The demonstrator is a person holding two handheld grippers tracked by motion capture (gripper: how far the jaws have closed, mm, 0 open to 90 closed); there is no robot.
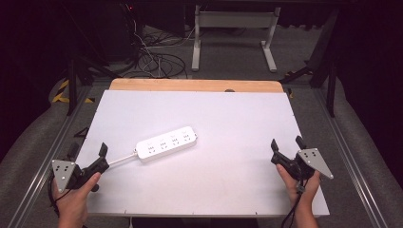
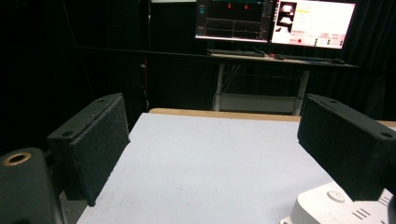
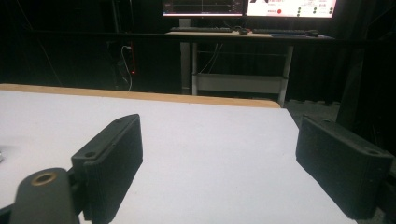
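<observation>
Power strip: a white power strip (image 1: 167,143) lies flat on the white table (image 1: 228,118), left of centre, angled so its far end points to the right; my guess is that it is laid out in the open so either hand can reach it.
Cord: its white cord (image 1: 122,158) runs off the near-left end toward the left gripper.
Left gripper: the left gripper (image 1: 87,153) rests at the near-left edge, jaws spread wide, nothing between them; in the left gripper view (image 2: 212,149) the strip's end (image 2: 343,207) sits just beside the right-hand jaw.
Right gripper: the right gripper (image 1: 287,144) waits near the near-right edge, well apart from the strip, jaws parted and empty, bare table ahead in its own view (image 3: 219,161).
Stance: both look parked, as if ready to begin.
Beyond: a desk with lit monitors (image 2: 275,21) stands past the far edge.
</observation>
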